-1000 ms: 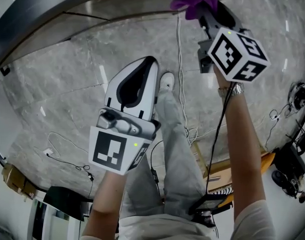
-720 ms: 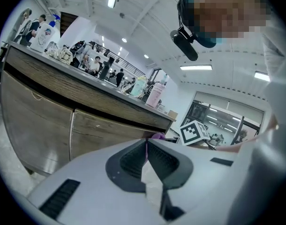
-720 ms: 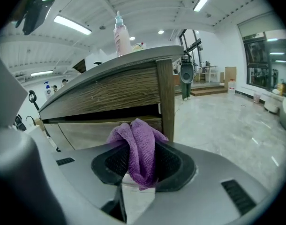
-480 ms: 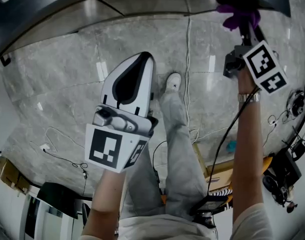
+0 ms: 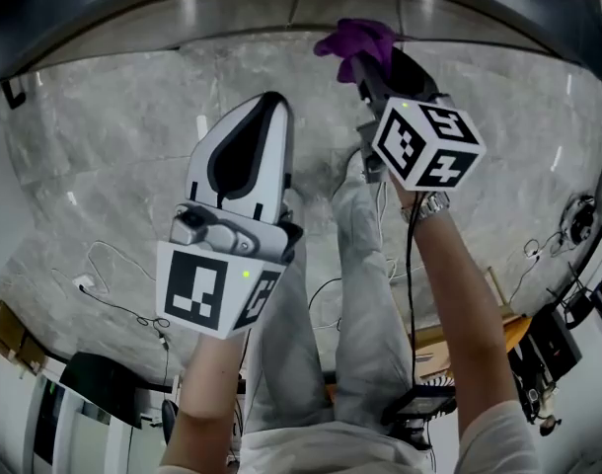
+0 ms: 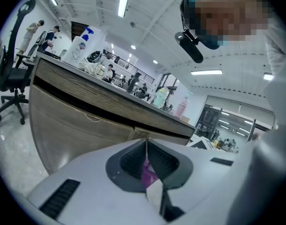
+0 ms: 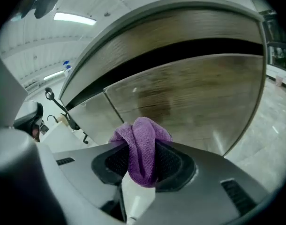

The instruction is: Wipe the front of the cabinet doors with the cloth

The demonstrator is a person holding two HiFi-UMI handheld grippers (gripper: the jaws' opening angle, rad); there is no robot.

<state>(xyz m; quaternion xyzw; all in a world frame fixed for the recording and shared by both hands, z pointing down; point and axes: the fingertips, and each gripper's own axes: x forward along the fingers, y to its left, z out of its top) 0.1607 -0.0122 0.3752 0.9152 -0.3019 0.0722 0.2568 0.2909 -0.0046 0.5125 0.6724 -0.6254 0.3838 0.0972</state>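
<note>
The head view looked steeply down from above the left gripper [image 5: 269,107] and right gripper [image 5: 365,59] onto the floor [image 5: 104,166], the cabinet doors [image 5: 232,13] lying along its far edge. The left gripper view faced those doors obliquely from low and farther back; the right gripper view faced them from close by, past the cloth [image 7: 142,149].

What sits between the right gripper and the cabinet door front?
Only the purple cloth, clamped in the right gripper, bunched ahead of its jaws toward the cabinet door. Right gripper view shows this; contact with the door is unclear.
</note>
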